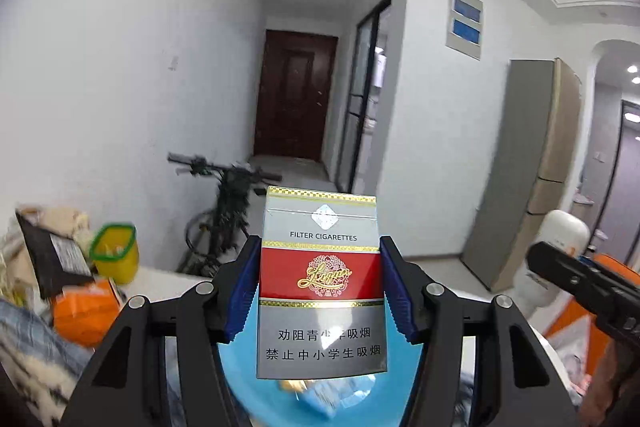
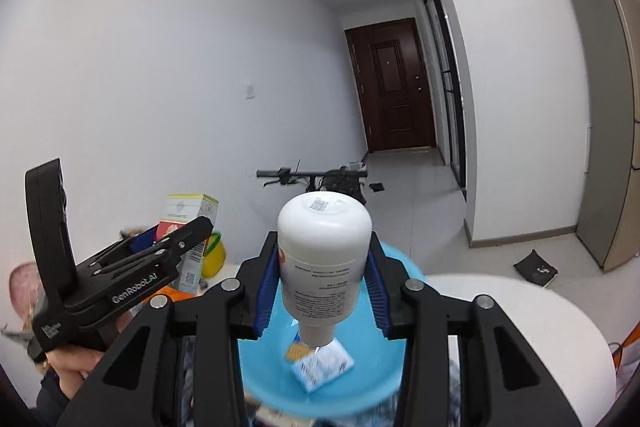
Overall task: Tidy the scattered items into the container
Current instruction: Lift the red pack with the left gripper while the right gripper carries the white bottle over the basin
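Cigarette pack (image 1: 322,283) upright, white bottle (image 2: 323,261) inverted (perhaps over blue bowl (image 2: 396,379))

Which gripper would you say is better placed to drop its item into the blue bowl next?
Probably the right gripper: its white bottle hangs neck-down over the blue bowl. The left gripper holds the cigarette pack nearer the bowl's edge.

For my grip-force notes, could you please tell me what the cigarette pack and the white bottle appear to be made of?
Cigarette pack: apparently glossy printed card with metallic silver and gold foil, given its sharp folded edges and sheen. White bottle: probably smooth opaque plastic with a satin finish and a printed label; soft highlights suggest plastic.
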